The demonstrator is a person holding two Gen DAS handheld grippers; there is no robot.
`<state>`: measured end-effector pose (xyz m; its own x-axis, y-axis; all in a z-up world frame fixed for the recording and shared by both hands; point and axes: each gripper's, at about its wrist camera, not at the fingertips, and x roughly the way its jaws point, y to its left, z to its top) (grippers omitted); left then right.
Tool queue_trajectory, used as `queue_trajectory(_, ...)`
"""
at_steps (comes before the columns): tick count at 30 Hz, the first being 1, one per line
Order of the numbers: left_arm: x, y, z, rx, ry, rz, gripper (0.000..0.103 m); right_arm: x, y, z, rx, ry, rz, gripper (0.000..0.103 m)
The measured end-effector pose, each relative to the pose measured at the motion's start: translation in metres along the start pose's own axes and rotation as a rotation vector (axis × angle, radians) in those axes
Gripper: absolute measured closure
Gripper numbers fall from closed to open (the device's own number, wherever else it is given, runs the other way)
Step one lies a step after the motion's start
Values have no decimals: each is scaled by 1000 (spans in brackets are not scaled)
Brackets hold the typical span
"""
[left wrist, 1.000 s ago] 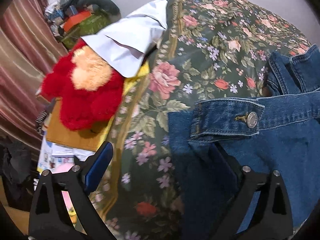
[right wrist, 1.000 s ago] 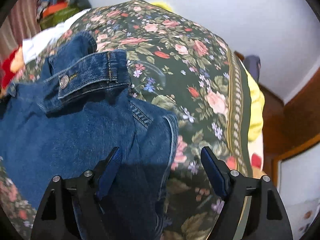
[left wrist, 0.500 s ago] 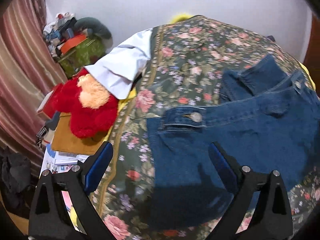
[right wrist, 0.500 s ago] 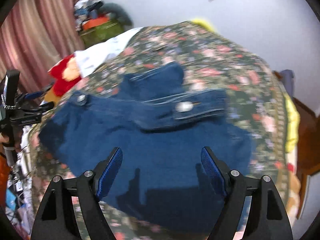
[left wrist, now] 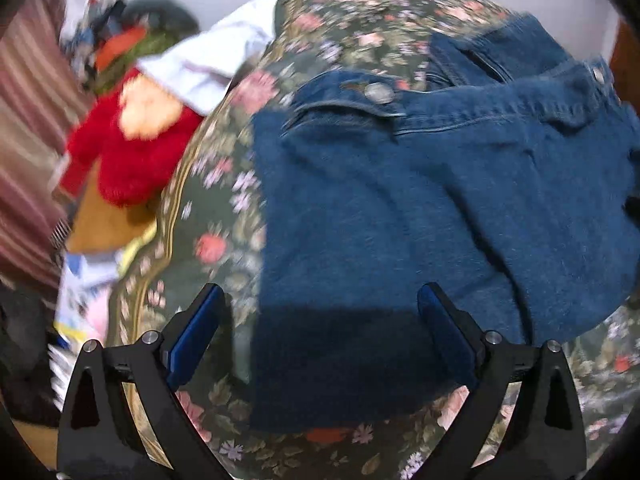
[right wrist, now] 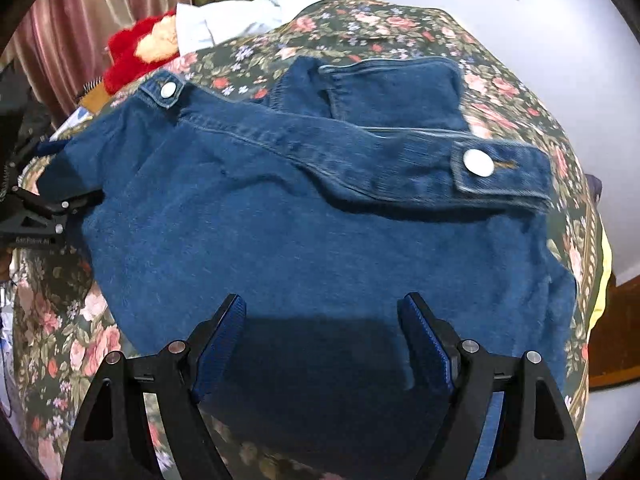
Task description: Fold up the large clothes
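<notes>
The right gripper (right wrist: 320,332) has its black arms spread wide, the ribbed blue pads (right wrist: 218,346) apart with nothing clamped between them. Under and ahead of it lies the denim jacket (right wrist: 300,220), a heavy mid-blue twill spread across the floral bedspread (right wrist: 516,100), a dark green cloth printed with pink roses. Ahead of the fingers a stitched denim band runs across the jacket, ending to the right in a tab with a round white metal button (right wrist: 478,163); a second button (right wrist: 167,89) sits at the band's far left end. Beyond the band a folded denim panel lies flat.

The left gripper (left wrist: 320,328) is likewise released, its blue pads (left wrist: 196,334) well apart and empty, hovering over the jacket's (left wrist: 400,200) left edge, which lies straight between the fingers. The view here is blurred. Far to the left of this gripper, off the bedspread's (left wrist: 360,12) striped border, sits a fuzzy red plush toy (left wrist: 128,148) with a pale orange face, and just beyond it a smooth white garment (left wrist: 212,64) drapes over the bed's corner. A striped brownish curtain (left wrist: 28,100) hangs at the far left.
</notes>
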<state>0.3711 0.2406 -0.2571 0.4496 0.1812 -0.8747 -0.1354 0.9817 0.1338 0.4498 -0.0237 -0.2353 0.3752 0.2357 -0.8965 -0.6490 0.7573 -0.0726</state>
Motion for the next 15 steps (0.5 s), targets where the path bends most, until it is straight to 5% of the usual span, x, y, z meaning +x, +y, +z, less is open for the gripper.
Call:
queue_trajectory(4, -2, 26, -6, -95, 11, -32, 3, -16, -16, -9, 25, -22, 39, 24)
queue_trajectory(8, -10, 38, -16, -126, 6, 3, 3, -25, -25, -21, 22, -14, -102, 23)
queue_trajectory(15, -30, 58, -32, -202, -9, 1, 3, -41, -74, -54, 195, -3, -36, 22)
